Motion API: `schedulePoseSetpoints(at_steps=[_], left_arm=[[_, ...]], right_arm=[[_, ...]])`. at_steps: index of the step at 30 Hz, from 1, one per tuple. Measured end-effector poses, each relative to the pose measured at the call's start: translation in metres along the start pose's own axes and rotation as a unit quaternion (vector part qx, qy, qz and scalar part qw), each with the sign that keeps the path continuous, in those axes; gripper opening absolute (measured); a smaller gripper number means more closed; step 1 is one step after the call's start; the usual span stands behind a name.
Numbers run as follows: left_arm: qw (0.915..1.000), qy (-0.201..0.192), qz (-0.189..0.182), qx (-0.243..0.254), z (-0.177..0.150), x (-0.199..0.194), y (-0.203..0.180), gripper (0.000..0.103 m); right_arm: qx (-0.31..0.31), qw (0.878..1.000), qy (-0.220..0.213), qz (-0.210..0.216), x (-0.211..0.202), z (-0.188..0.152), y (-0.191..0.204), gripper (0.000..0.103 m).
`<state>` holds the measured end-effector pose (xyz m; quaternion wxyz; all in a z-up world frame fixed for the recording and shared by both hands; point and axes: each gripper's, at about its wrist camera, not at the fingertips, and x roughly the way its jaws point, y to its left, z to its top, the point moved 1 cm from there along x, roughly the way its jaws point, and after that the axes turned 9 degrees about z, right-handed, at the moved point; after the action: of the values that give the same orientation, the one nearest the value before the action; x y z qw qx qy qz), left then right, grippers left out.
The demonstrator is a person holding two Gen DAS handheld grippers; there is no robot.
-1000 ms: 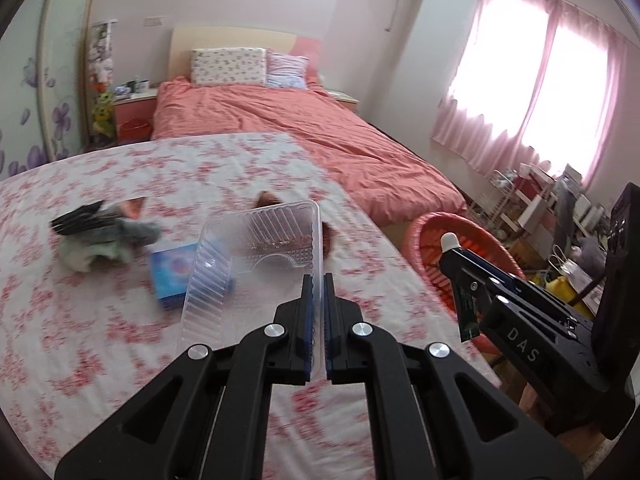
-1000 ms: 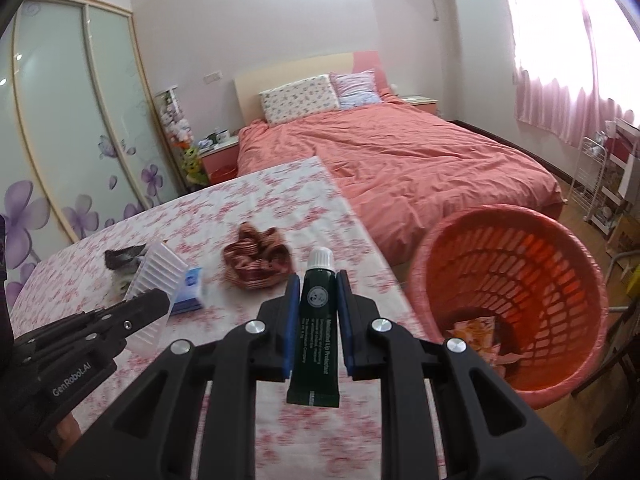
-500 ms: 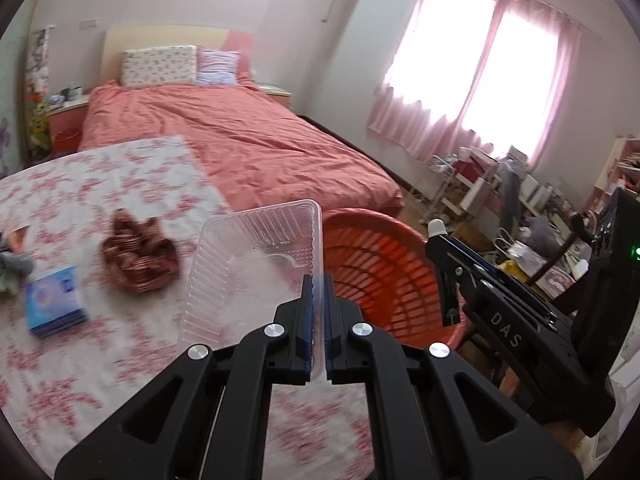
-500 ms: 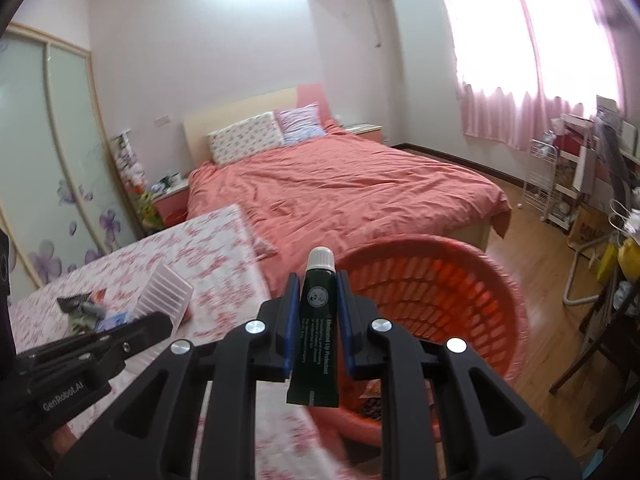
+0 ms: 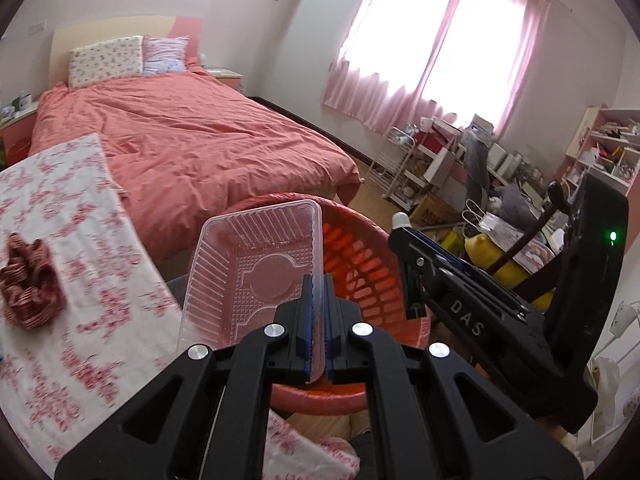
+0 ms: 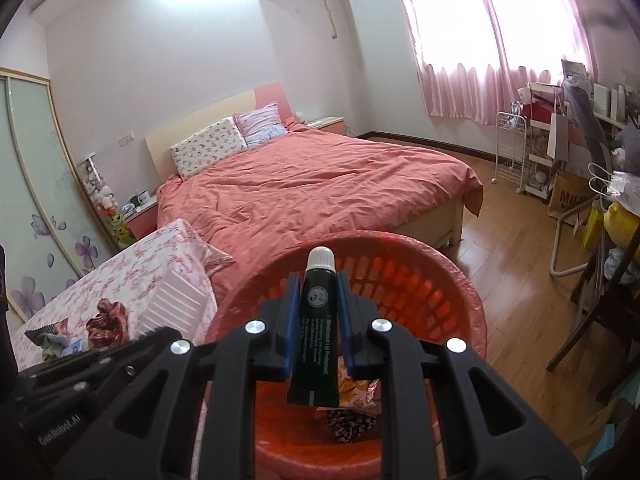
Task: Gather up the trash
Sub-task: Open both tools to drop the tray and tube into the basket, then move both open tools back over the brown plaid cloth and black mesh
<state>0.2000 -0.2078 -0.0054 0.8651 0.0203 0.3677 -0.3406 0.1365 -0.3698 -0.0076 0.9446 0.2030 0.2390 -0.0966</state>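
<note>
My left gripper (image 5: 316, 284) is shut on the edge of a clear plastic tray (image 5: 248, 272) and holds it over the near rim of a red slotted trash basket (image 5: 372, 268). My right gripper (image 6: 318, 280) is shut on a dark green tube with a white cap (image 6: 318, 320) and holds it above the same basket (image 6: 440, 280). Wrappers (image 6: 352, 404) lie in the basket's bottom. The right gripper shows in the left wrist view (image 5: 404, 232), beside the basket. The tray also shows in the right wrist view (image 6: 176, 304).
A table with a floral cloth (image 5: 60, 208) stands at left, bearing a red striped crumpled wrapper (image 5: 28, 280). A bed with a salmon cover (image 6: 312, 192) lies behind. A white rack (image 6: 516, 152), bags and a chair crowd the right side.
Both grippers swung right from over the table to over the red basket, carrying the tray and the tube. The basket now fills the view below both.
</note>
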Motion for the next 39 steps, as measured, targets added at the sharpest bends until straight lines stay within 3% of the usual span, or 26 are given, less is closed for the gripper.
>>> schedulePoseSetpoints(at_steps=[13,17,22,25,28,31,39], left_arm=[[0.9993,0.038,-0.002,0.007,-0.004,0.032,-0.007,0.005],[0.9985,0.053,0.011,-0.011,-0.008,0.036,0.004,0.021],[0.9977,0.057,0.03,-0.019,-0.012,0.029,0.014,0.021],[0.997,0.055,0.049,-0.022,-0.014,0.019,0.025,0.021],[0.9954,0.045,0.083,-0.014,-0.019,0.004,0.036,0.032],[0.9907,0.03,0.132,-0.003,-0.026,-0.017,0.049,0.034],[0.9773,0.016,0.209,-0.033,-0.042,-0.056,0.096,0.039]], right_arm=[[0.027,1.0,0.007,-0.001,0.023,0.008,-0.026,0.022],[0.038,0.999,0.007,-0.006,0.023,0.008,-0.033,0.03],[0.034,0.999,0.011,-0.017,0.019,0.003,-0.035,0.037],[0.022,0.999,0.017,-0.022,0.017,-0.001,-0.028,0.04],[0.015,1.0,0.023,-0.016,0.015,-0.004,-0.018,0.041],[0.001,0.999,0.031,-0.006,0.015,-0.008,-0.002,0.041],[-0.047,0.997,0.051,0.029,0.015,-0.016,0.058,0.041]])
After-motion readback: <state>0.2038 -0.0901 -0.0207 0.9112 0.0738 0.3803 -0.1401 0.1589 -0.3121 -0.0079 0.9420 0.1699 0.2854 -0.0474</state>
